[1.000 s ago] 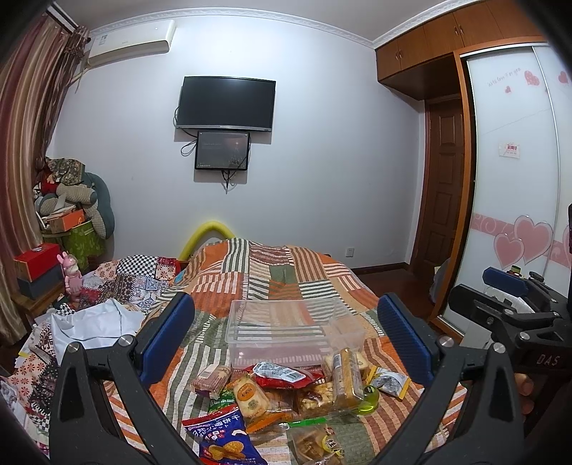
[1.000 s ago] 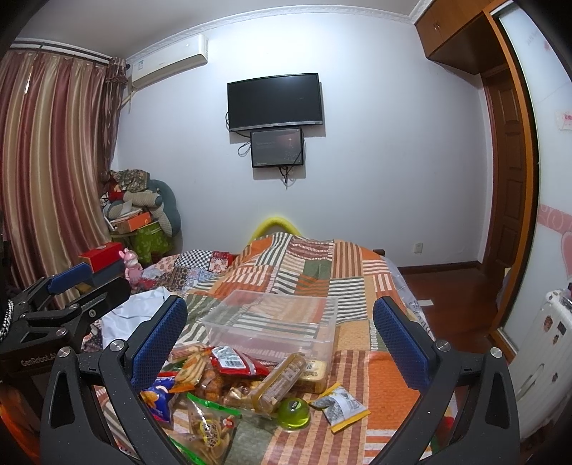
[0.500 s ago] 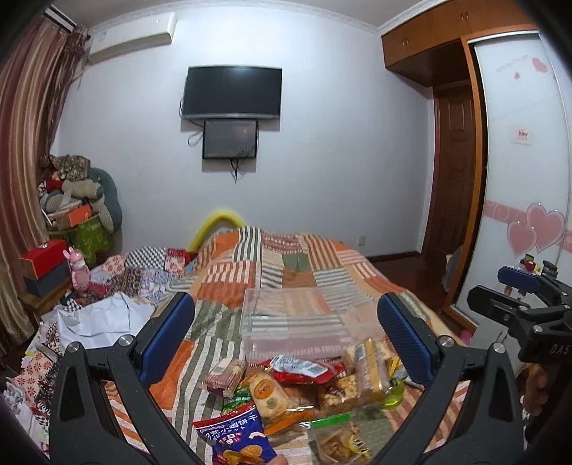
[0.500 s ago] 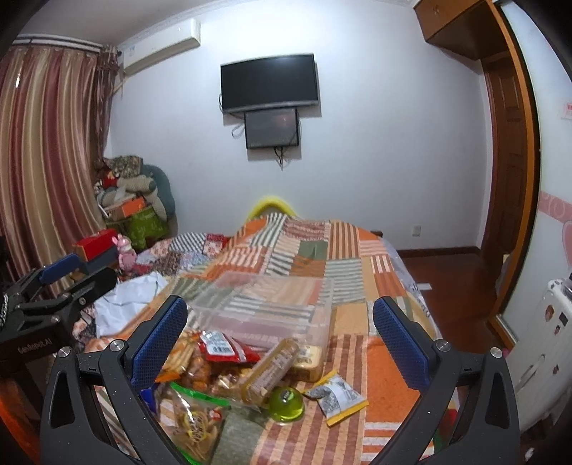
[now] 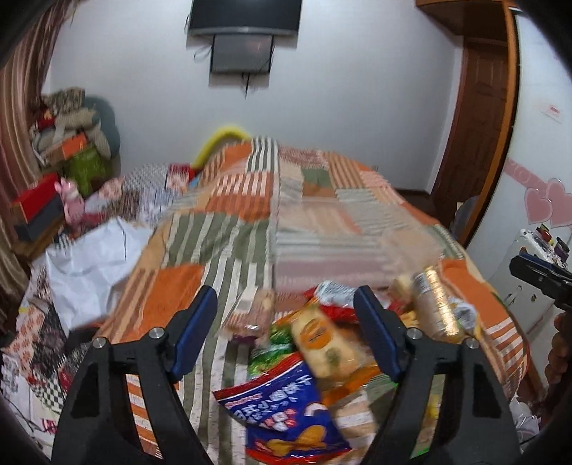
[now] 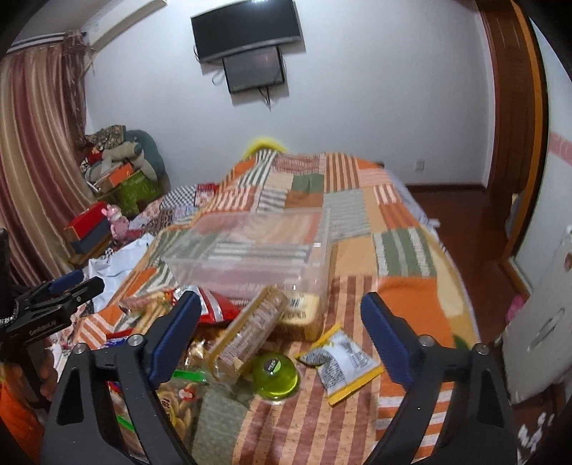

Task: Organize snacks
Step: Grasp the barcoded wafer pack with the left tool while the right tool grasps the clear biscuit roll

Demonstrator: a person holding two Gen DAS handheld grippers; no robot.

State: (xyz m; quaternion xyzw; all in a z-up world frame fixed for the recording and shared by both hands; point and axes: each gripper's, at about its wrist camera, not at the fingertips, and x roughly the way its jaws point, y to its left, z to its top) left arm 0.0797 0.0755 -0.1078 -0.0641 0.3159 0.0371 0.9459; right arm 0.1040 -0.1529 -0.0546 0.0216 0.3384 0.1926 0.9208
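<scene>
A heap of snacks lies on a patchwork bedspread [image 5: 221, 229] in front of a clear plastic bin [image 6: 250, 250]. In the left wrist view my left gripper [image 5: 286, 322] hovers over a blue chip bag [image 5: 286, 411], a yellow cracker pack [image 5: 321, 343] and a small pink pack [image 5: 254, 311]; its jaws are closing, touching nothing. In the right wrist view my right gripper [image 6: 282, 329] hangs above a long biscuit sleeve [image 6: 250, 332], a green round tub [image 6: 275, 372] and a yellow-edged packet [image 6: 339, 361]; its jaws are also closing on nothing.
A white bag [image 5: 89, 257] and a patterned blanket lie on the bed's left side. Boxes and a bundle of clothes [image 6: 118, 171] are stacked by the curtain. A wardrobe and a door [image 5: 475, 107] stand to the right, and a TV [image 6: 246, 32] hangs on the far wall.
Both grippers have dropped and tilted down toward the snack heap, which now fills more of each view. The jaws of both have narrowed from wide apart.
</scene>
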